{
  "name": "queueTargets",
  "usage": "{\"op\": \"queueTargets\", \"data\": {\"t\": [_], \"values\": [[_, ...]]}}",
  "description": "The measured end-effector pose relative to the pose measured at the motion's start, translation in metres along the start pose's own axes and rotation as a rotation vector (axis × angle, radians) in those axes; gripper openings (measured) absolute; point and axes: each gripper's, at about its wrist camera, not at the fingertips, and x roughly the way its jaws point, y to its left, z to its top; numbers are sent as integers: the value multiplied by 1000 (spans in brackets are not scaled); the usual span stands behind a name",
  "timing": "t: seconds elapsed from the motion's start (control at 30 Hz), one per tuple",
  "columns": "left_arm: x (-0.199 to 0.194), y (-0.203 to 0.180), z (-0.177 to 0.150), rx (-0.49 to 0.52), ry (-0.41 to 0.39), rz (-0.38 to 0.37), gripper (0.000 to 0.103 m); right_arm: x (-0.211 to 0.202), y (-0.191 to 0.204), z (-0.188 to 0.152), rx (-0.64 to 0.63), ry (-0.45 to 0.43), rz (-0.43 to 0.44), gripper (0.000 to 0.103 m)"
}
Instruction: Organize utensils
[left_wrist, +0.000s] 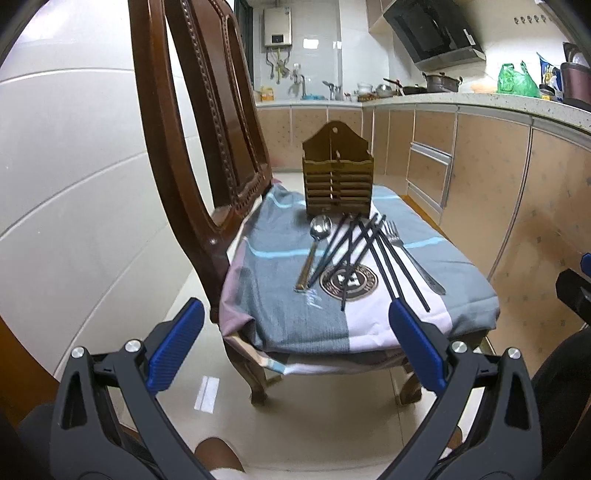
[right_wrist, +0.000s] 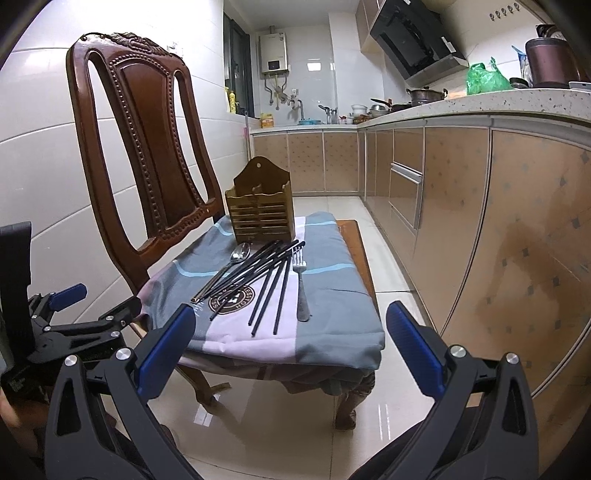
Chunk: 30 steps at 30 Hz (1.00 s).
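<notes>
Both my blue-padded jaws hang spread wide and empty, short of the cloth-covered chair seat (left_wrist: 280, 325).

Left gripper (left_wrist: 295, 347), right gripper (right_wrist: 290, 345): ahead of both, the black chopsticks (right_wrist: 266, 280), steel spoon (left_wrist: 320, 227) and steel fork (right_wrist: 301, 284) lie pointing away from the jaws toward the slatted wooden utensil holder (right_wrist: 260, 218) beyond. I judge the fork nearest the right jaws.

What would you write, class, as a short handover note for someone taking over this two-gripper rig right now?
Left gripper: open, empty, held short of the chair.
Right gripper: open, empty, likewise.
On the cloth-covered chair seat: slatted wooden utensil holder upright at the back; in front lie the steel spoon, scattered black chopsticks and steel fork.
Done: nothing visibly in the holder.
Left: move every utensil into it.
</notes>
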Motion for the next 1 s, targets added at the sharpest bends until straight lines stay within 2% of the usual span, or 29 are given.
{"op": "queueTargets", "data": {"t": [0.2, 0.33, 0.47, 0.73, 1.0], "values": [[1, 10, 3, -23, -24, 19, 99, 3, 8, 4, -22, -5, -4, 101], [-1, 15, 4, -45, -42, 6, 99, 1, 8, 6, -25, -18, -8, 101], [0, 14, 5, -48, -33, 4, 99, -1, 6, 8, -16, -21, -6, 101], [-4, 3, 6, -6, -37, 6, 99, -3, 11, 10, -29, -34, 14, 101], [-4, 6, 6, -14, -32, 3, 99, -3, 14, 9, -34, -27, 23, 101]]}}
